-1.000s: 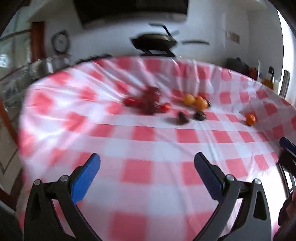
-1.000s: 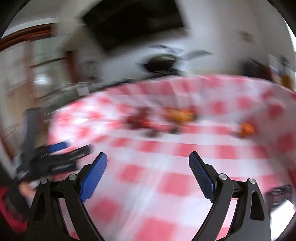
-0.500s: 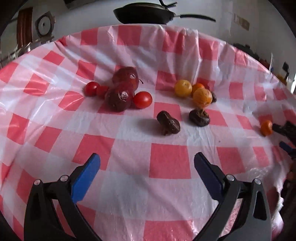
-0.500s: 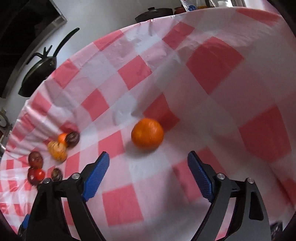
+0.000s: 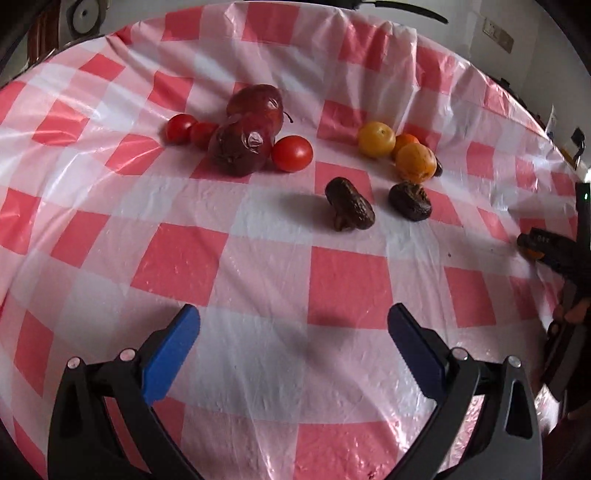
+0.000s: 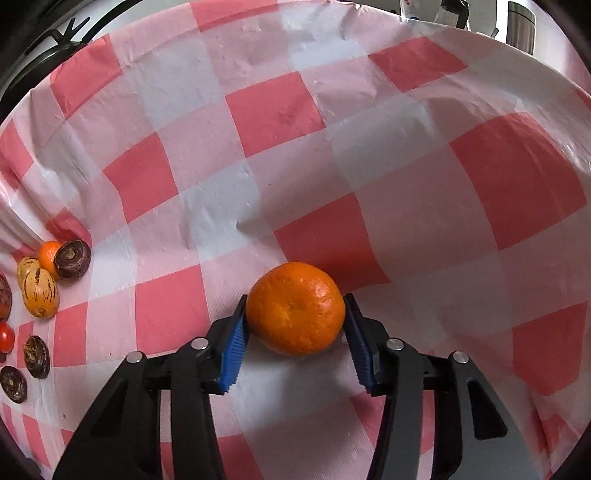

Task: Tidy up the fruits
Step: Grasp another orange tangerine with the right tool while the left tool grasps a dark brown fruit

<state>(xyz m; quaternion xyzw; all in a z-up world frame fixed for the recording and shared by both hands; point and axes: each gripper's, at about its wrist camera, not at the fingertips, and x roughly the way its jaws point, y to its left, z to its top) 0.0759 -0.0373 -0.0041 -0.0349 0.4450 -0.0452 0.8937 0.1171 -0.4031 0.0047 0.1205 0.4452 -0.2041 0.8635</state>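
Note:
In the right wrist view my right gripper (image 6: 295, 325) is shut on a mandarin (image 6: 295, 308) resting on the red-and-white checked tablecloth (image 6: 266, 107). In the left wrist view my left gripper (image 5: 293, 332) is open and empty above the cloth, short of the fruit. Ahead of it lie two dark red apples (image 5: 240, 147), three red tomatoes (image 5: 291, 153), a cluster of yellow and orange fruits (image 5: 413, 160) and two dark brown wrinkled fruits (image 5: 349, 208). The right gripper shows at the far right edge (image 5: 554, 254).
The same fruit groups sit at the left edge of the right wrist view (image 6: 38, 291). A black pan (image 5: 402, 9) stands beyond the table's far edge. The cloth drops away at the table's round rim (image 5: 546, 147).
My right gripper has moved forward and closed on the mandarin. My left gripper has moved closer to the fruit and stays open.

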